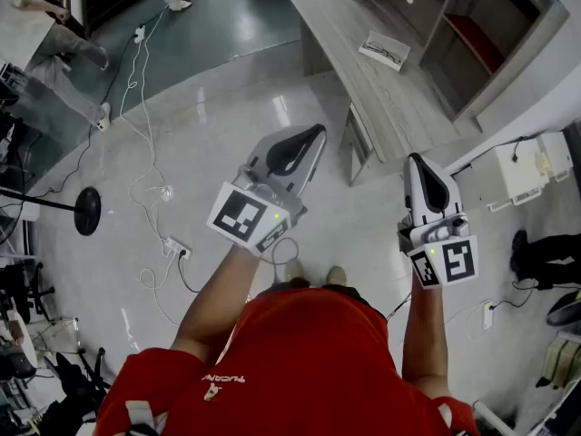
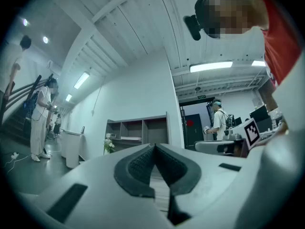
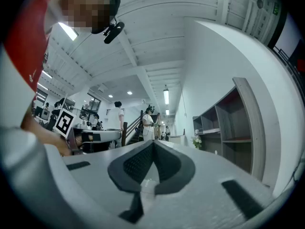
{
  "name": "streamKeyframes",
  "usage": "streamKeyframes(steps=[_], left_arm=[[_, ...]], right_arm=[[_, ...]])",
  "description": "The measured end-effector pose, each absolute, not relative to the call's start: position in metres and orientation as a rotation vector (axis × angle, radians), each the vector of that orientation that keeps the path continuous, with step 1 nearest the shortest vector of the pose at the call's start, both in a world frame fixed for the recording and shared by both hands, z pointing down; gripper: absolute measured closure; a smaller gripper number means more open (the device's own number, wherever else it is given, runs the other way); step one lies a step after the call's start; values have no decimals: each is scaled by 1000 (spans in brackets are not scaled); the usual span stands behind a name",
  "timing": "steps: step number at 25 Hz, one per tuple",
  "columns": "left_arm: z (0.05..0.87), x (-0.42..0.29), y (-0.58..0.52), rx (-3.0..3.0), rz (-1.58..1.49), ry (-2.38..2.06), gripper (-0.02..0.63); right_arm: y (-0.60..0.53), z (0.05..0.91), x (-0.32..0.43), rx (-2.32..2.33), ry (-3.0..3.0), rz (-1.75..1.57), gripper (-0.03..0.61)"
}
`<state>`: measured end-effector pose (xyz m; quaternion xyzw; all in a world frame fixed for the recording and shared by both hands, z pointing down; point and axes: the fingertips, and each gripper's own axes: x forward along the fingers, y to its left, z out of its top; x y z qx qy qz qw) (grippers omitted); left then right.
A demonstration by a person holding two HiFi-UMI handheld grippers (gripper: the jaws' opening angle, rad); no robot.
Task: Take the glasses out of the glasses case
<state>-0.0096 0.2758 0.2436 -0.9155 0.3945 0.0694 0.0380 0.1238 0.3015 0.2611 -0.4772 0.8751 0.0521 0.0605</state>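
Observation:
The glasses case [image 1: 385, 50] lies on the far wooden table [image 1: 390, 107], a pale flat box with dark glasses showing on it. Both grippers hang in the air over the floor, well short of the table. In the head view, my left gripper [image 1: 314, 133] points toward the table's near end, jaws together with nothing between them. To the right, my right gripper [image 1: 414, 160] is likewise shut and empty. In the left gripper view the left gripper [image 2: 154, 147] has its dark pads meeting at the tips. In the right gripper view the right gripper [image 3: 153, 143] looks the same.
A wooden shelf unit [image 1: 495, 34] stands behind the table. White cables and a power strip [image 1: 178, 248] trail over the floor at left, near a black round stand base [image 1: 87, 212]. A white box [image 1: 522, 173] sits at right. People [image 2: 40, 120] stand about the room.

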Motion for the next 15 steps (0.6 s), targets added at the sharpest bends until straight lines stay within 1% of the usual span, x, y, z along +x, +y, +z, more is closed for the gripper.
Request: streamKeyframes(steps=[7, 15], left_arm=[[245, -15, 276, -2804, 225, 1213, 603], [250, -47, 273, -2798, 246, 1225, 603]], right_arm=[[303, 262, 117, -1419, 2649, 140, 574], [296, 265, 95, -1453, 2644, 145, 574]])
